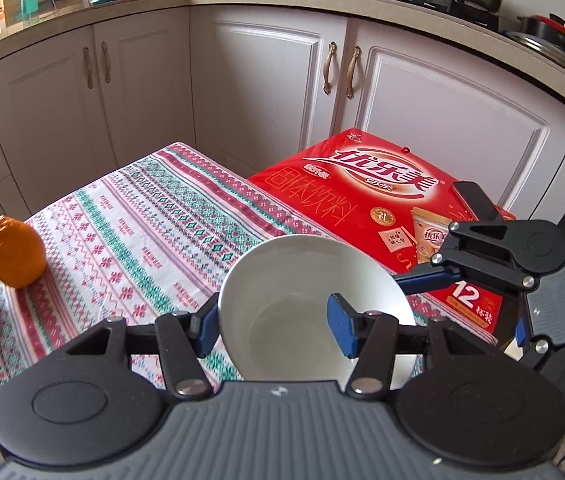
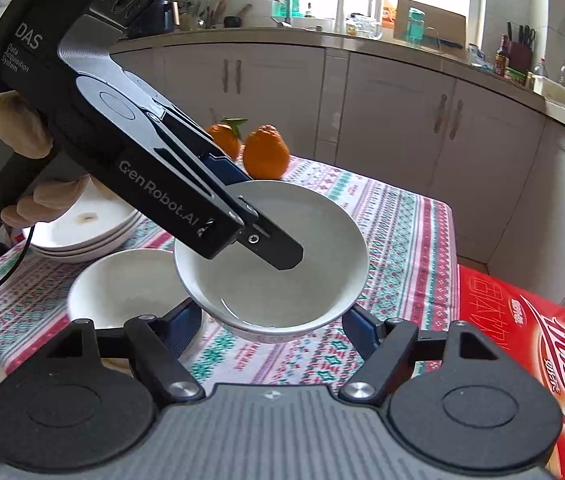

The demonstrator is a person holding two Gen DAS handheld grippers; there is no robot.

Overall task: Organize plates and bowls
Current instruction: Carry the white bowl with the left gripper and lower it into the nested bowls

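A white bowl (image 1: 306,280) (image 2: 282,264) is held tilted above the patterned tablecloth. My left gripper (image 1: 278,326) is shut on its rim, one finger inside and one outside; it shows from the side in the right wrist view (image 2: 266,240). My right gripper (image 2: 272,326) is open with the bowl's base between its spread fingers; whether they touch it I cannot tell. In the left wrist view it (image 1: 482,256) shows beyond the bowl at the right. A second white bowl (image 2: 122,292) sits on the cloth to the left. A stack of white plates (image 2: 86,228) lies behind it.
Two oranges (image 2: 264,152) (image 1: 16,254) stand at the table's far side. A red drink carton (image 1: 386,200) (image 2: 530,344) lies beside the table. White kitchen cabinets (image 1: 266,80) and a cluttered counter surround the table (image 1: 142,216).
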